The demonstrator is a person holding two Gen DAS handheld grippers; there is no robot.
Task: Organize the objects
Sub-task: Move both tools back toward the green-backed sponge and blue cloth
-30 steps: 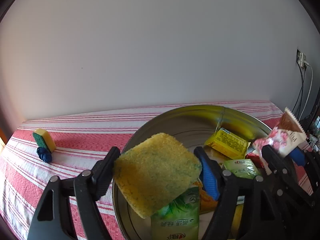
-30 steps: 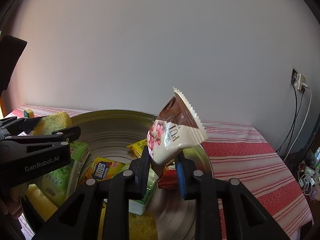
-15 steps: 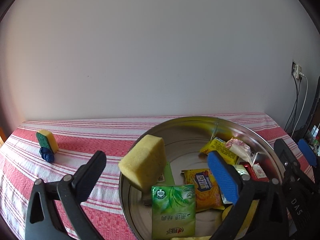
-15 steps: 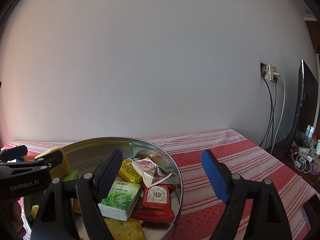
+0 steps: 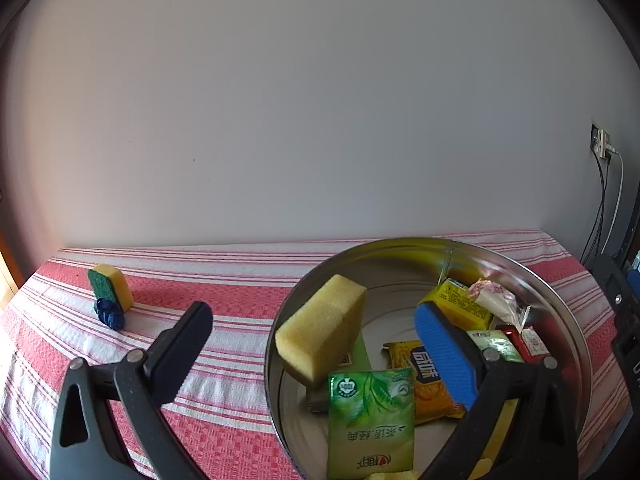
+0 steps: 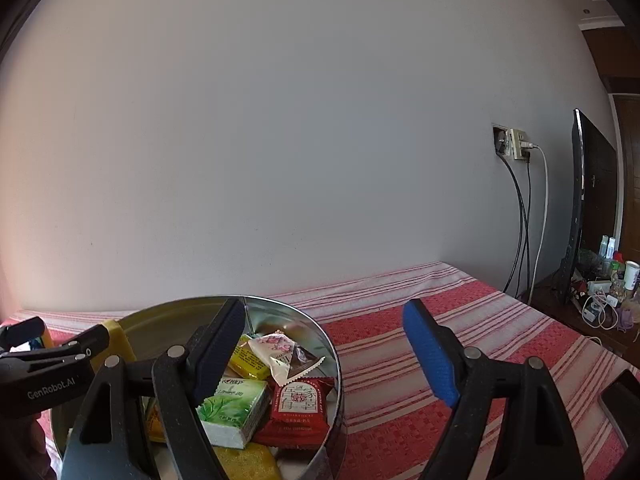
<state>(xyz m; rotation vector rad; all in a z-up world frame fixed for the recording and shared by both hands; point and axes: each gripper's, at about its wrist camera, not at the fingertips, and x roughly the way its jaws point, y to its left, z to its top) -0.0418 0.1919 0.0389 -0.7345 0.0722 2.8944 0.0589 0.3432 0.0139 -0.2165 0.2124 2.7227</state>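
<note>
A round metal tin (image 5: 560, 292) on the red-striped cloth holds several snack packets. In the left wrist view a yellow sponge (image 5: 322, 330) leans tilted against the tin's left inner wall. My left gripper (image 5: 310, 316) stands wide open around it, and neither pad touches it. Nearby lie a green tea packet (image 5: 370, 420) and a yellow biscuit packet (image 5: 424, 380). In the right wrist view the pink-and-white snack packet (image 6: 284, 354) lies in the tin (image 6: 336, 360) on a red packet (image 6: 298, 408). My right gripper (image 6: 324, 308) is open and empty above the tin's right rim.
A green-and-yellow sponge (image 5: 110, 286) and a small blue object (image 5: 109, 314) sit on the cloth at the far left. To the right are a wall socket with cables (image 6: 516, 144), a dark screen (image 6: 580, 208) and a cluttered side table (image 6: 600, 292).
Both grippers opened. The yellow sponge left the left gripper and settled against the tin's wall. The pink snack packet dropped from the right gripper into the tin, and that gripper swung right.
</note>
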